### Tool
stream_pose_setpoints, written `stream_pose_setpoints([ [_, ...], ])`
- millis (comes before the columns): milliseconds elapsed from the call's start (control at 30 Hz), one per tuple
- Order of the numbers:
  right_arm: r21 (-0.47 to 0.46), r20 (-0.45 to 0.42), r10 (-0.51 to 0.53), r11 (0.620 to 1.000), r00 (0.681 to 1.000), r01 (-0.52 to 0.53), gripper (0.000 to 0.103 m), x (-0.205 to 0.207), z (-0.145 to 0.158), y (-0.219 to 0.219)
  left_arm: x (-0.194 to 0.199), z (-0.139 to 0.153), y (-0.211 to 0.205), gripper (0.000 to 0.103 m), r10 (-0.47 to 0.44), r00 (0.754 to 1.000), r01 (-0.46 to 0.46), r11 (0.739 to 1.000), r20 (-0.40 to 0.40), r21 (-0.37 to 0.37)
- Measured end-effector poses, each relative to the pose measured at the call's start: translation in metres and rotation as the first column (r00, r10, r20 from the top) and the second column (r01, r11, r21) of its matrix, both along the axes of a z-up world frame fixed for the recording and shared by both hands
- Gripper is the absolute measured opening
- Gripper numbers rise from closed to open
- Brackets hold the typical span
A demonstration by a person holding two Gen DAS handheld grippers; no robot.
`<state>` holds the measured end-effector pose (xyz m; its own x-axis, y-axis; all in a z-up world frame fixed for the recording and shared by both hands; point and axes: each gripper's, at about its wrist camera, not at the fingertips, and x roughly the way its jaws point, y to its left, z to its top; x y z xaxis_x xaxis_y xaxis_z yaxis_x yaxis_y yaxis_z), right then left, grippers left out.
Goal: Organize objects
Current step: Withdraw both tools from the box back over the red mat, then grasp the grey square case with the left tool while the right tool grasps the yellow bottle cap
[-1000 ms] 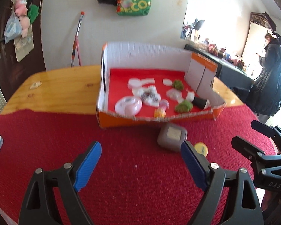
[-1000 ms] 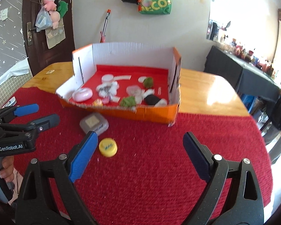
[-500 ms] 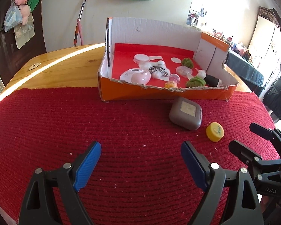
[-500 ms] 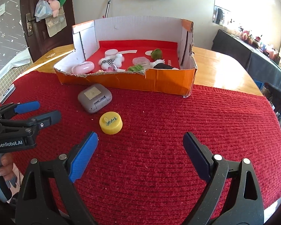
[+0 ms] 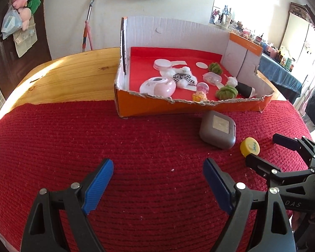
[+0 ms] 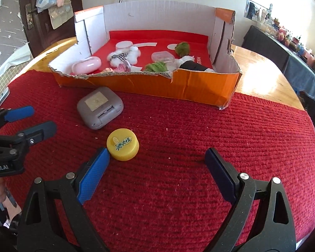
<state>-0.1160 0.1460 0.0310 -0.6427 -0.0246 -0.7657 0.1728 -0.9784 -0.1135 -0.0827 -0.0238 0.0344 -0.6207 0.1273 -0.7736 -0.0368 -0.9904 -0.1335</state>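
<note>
**Two items outside the box; both grippers wide and empty**

Left to right in the right wrist view: the left gripper enters at 9 o'clock, jaws wide apart, nothing between them. The grey case lies on the red mat at 10 o'clock, just in front of the box wall. The yellow cap sits near centre, just beside the left pad of the right gripper, whose jaws also stand wide and empty.

Risks, as judged: the cap lies off to one side of the right jaws, not between them; closing from here could flick it away across the mat. The case is broad and rounded, so a shallow bite may slip. The grippers are near each other and could collide.

Container: the orange cardboard box at 12 o'clock, front wall torn, holds a pink dish, white fluffy toy, clear small box, two green pompoms, and a black item.
</note>
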Motion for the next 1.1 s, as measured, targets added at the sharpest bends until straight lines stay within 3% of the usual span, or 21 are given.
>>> stream_pose_setpoints([
  [267,0.000,0.010,-0.054,0.999,0.998,0.054,0.093,-0.005,0.005,0.029,-0.014,0.000,0.017,0.089,-0.054,0.998,0.054,0.999,0.008,-0.002],
  [867,-0.036,0.026,0.091,0.995,0.996,-0.090,0.093,-0.010,0.012,0.045,-0.035,-0.001,0.053,0.087,-0.149,0.989,0.149,0.988,0.007,-0.028],
  [1100,-0.045,0.023,0.152,0.988,0.988,-0.150,0.088,-0.014,0.015,0.043,-0.041,-0.002,0.061,0.079,-0.191,0.982,0.191,0.981,0.007,-0.036],
])
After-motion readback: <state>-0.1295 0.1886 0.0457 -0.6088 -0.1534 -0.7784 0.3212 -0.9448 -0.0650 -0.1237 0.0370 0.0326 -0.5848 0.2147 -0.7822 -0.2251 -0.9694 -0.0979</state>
